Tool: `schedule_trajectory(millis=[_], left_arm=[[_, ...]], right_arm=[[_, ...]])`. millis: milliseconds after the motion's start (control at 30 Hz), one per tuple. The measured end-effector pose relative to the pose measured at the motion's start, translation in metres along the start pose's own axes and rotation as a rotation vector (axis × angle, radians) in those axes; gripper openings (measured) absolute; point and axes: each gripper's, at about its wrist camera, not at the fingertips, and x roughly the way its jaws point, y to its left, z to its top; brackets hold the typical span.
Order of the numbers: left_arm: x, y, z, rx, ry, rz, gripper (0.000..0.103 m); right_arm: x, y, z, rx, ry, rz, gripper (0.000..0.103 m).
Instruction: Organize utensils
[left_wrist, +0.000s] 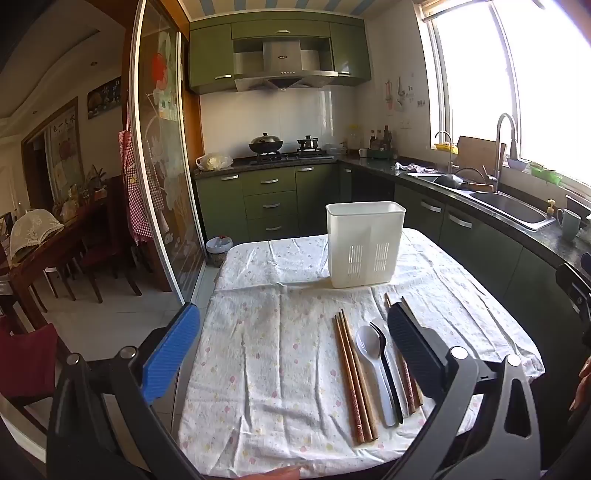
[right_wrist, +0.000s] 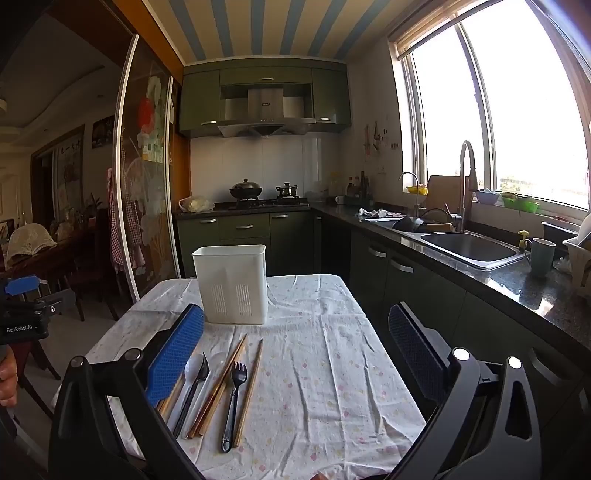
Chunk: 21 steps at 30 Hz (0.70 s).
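Observation:
A white plastic utensil holder (left_wrist: 365, 245) (right_wrist: 232, 284) stands upright at the far middle of the cloth-covered table (left_wrist: 266, 387) (right_wrist: 332, 369). In front of it the utensils lie side by side on the cloth: brown chopsticks (left_wrist: 354, 376) (right_wrist: 218, 391), a white spoon (left_wrist: 369, 347) (right_wrist: 192, 371), a black spoon (left_wrist: 389, 373) (right_wrist: 197, 380), a black fork (right_wrist: 232, 398) and a single chopstick (right_wrist: 251, 387). My left gripper (left_wrist: 291, 350) hovers open over the near edge, left of the utensils, with nothing between its fingers. My right gripper (right_wrist: 295, 354) is open and empty too, just right of them.
A dark counter with a steel sink (right_wrist: 469, 247), a tap and a mug (right_wrist: 541, 256) runs along the right over green cabinets. A glass sliding door (left_wrist: 159, 166) stands left of the table. Beyond it are a dining table and chairs (left_wrist: 55, 254). A person's hand (right_wrist: 7, 373) shows at the left edge.

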Motion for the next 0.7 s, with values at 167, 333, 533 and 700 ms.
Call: schedule_trajectory(millis=[167, 333, 533, 700], left_arm=[[-0.001, 0.0, 0.0, 0.001, 0.001, -0.001, 0.097], [0.002, 0.001, 0.0, -0.006, 0.008, -0.001, 0.097], [0.004, -0.001, -0.001, -0.005, 0.015, 0.001, 0.097], [0.005, -0.002, -0.003, -0.002, 0.016, -0.002, 0.097]], right_arm=[[0.003, 0.0, 0.0, 0.002, 0.012, -0.002, 0.099], [0.006, 0.003, -0.002, -0.006, 0.019, -0.004, 0.099], [0.007, 0.003, -0.005, -0.007, 0.024, -0.005, 0.099], [0.017, 0.002, -0.008, -0.001, 0.03, -0.004, 0.099]])
